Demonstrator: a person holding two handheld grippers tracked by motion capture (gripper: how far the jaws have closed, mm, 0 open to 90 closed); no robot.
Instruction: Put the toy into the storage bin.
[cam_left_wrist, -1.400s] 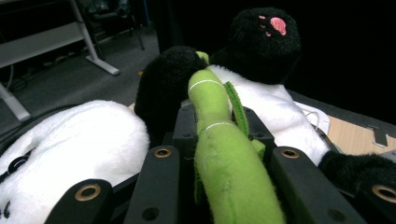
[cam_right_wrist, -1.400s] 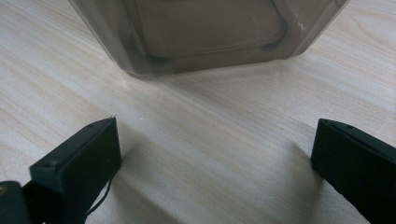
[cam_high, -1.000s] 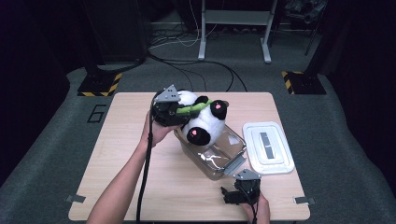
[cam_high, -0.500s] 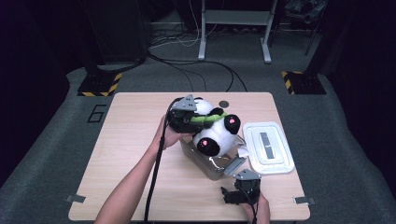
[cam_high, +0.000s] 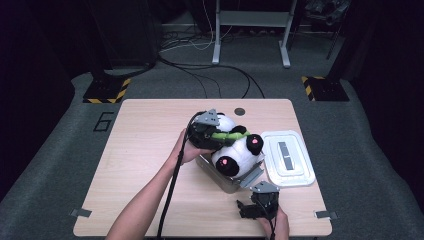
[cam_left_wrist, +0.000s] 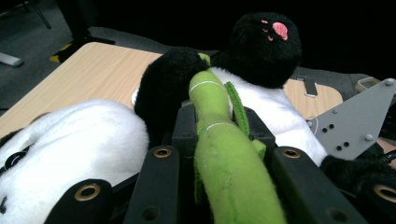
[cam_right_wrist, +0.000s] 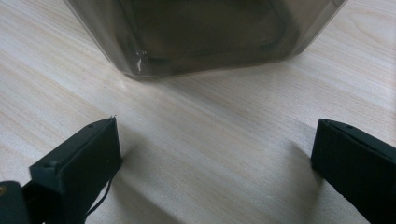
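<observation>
Panda (cam_high: 235, 157) lies sideways, paws toward lid (cam_high: 287, 157).

This looks like a lab or recording studio rather than a home: a plain wooden table (cam_high: 150, 165) stands on grey carpet (cam_high: 60, 195) in a dark room, with black cables (cam_high: 210, 75) trailing across the floor behind it. Yellow-and-black hazard-striped bases (cam_high: 105, 92) sit at the left and right behind the table (the kind that weigh down equipment stands), and a grey metal frame (cam_high: 250, 35) rises at the back. A large "6" (cam_high: 102, 121) is marked on the carpet beside the table, like a station number.
</observation>
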